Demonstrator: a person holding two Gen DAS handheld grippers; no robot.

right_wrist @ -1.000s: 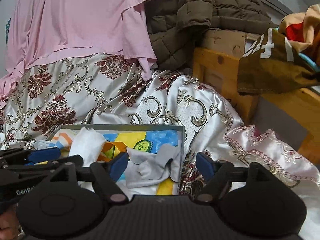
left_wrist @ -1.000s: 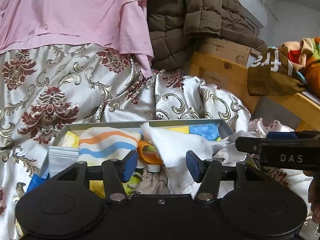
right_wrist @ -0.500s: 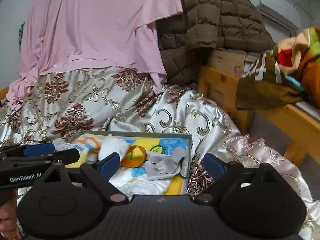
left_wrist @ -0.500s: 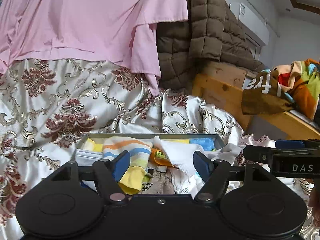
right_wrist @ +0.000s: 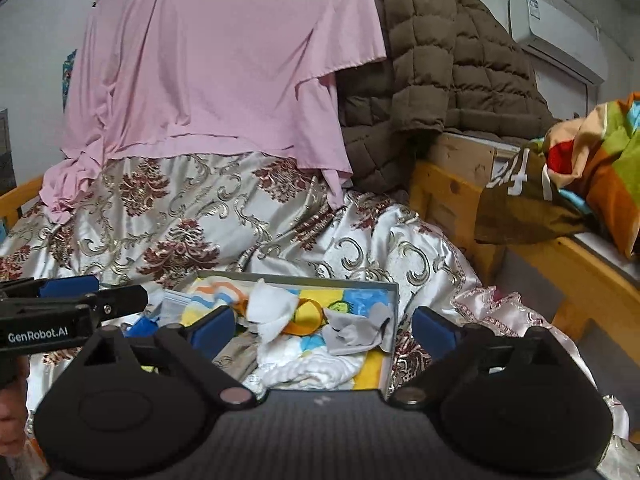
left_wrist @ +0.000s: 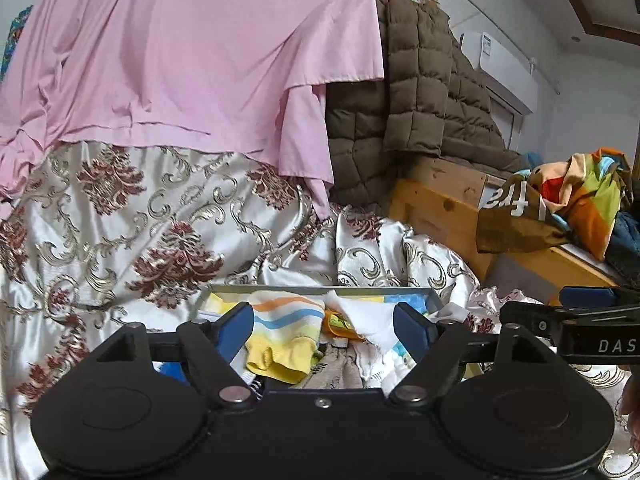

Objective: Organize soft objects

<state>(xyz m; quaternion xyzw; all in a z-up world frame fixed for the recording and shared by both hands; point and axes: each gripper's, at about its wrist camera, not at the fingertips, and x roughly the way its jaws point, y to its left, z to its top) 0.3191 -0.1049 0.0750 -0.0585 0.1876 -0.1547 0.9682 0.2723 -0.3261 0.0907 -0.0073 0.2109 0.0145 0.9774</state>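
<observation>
A grey shallow box [left_wrist: 320,289] lies on the patterned bedspread and holds soft items. A striped orange, blue and yellow sock [left_wrist: 288,320] sits beside a white cloth [left_wrist: 360,314]. In the right wrist view the box's wall [right_wrist: 394,312] encloses the white cloth [right_wrist: 268,312], an orange band [right_wrist: 308,316] and a grey sock [right_wrist: 356,328]. My left gripper [left_wrist: 324,330] hovers above the box's near side. Its jaws are opening and nothing is between them. My right gripper [right_wrist: 323,331] hangs beside it, jaws also opening, holding nothing.
A satin bedspread [left_wrist: 160,240] with red and gold patterns covers the bed. A pink sheet [left_wrist: 200,60] and a brown quilted jacket [left_wrist: 420,100] hang behind it. A wooden frame [right_wrist: 452,192] with a colourful cloth [right_wrist: 600,152] stands at the right.
Both grippers have drawn back and risen from the box, which now looks smaller and farther off. Both pairs of jaws have spread wider.
</observation>
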